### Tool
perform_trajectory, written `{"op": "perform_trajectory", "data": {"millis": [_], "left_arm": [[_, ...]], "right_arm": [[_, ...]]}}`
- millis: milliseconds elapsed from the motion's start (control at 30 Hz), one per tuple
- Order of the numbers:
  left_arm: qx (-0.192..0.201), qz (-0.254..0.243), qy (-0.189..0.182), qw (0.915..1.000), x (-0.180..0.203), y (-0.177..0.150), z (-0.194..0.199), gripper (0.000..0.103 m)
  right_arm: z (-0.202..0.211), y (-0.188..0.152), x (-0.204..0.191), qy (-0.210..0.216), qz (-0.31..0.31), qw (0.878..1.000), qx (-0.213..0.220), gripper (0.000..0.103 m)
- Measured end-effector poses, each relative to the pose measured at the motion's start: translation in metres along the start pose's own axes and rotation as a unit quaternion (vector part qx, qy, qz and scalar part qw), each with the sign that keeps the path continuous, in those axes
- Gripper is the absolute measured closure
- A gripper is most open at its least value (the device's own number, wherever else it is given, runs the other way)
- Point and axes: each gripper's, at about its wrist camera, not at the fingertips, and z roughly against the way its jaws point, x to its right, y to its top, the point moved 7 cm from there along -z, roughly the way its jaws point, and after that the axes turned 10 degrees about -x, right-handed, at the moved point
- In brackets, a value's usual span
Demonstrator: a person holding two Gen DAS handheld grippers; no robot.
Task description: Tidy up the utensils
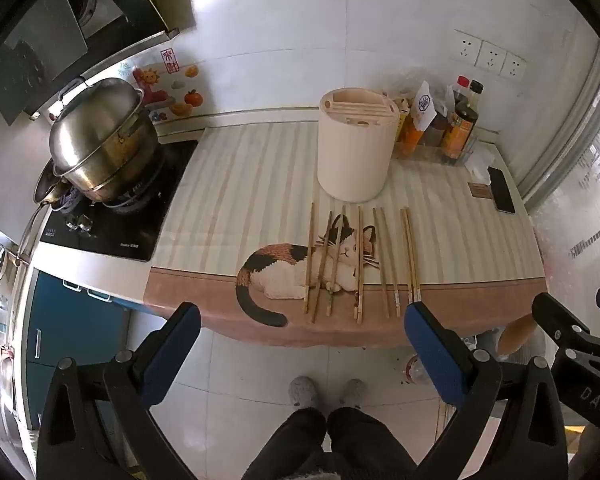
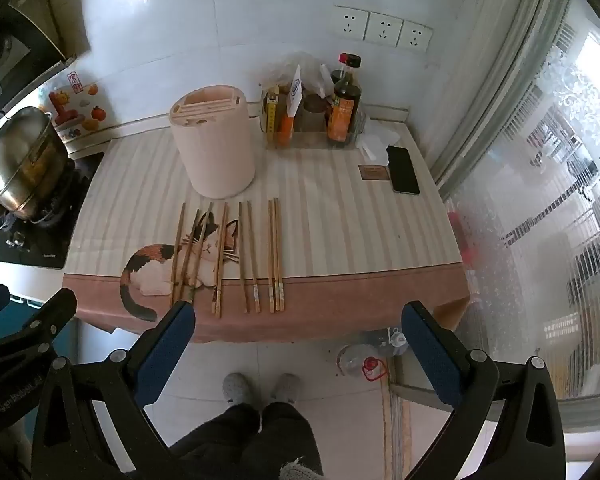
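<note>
From the left wrist view, my left hand-held gripper stood spread wide with nothing between its blue pads, hanging out past the near edge of the counter. The chopsticks lay side by side on the cat-print mat, running from near the front edge back toward the cream utensil holder, which stood upright just behind their far tips. I counted roughly 9 or 10 sticks, some in loose pairs, 2 or 3 crossing slightly over the cat. I judged them light, stiff and thin, apt to roll or twist in wide pads, so a pinch near the middle, across the stick, looked safest.

From the right wrist view, my right hand-held gripper was likewise spread and empty, off the counter's near edge. The chopsticks lay ahead of it, the rightmost pair touching along their length and easiest to take together. The holder showed narrow slots on top, so I reckoned each stick would need to go in nearly upright, thin end down.
</note>
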Motion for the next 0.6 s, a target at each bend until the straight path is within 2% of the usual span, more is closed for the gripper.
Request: {"op": "perform_trajectory", "data": {"millis": [167,233,600], "left_arm": [[0.005,-0.004,0.007,1.0000,0.004,0.003,-0.003,0.000],[0.007,-0.001,-0.004,1.0000,-0.001,0.002,0.008,0.000],[0.010,-0.003,-0.005,0.9999,-0.001,0.008,0.018,0.000]], "right_arm": [[0.001,0.000,0.000,0.007,-0.002,1.000,0.001,0.000],[0.001,0.000,0.000,0.006,0.000,1.000,0.001,0.000],[0.003,-0.001,-0.001,0.006,-0.003,1.000,0.002,0.000]]}}
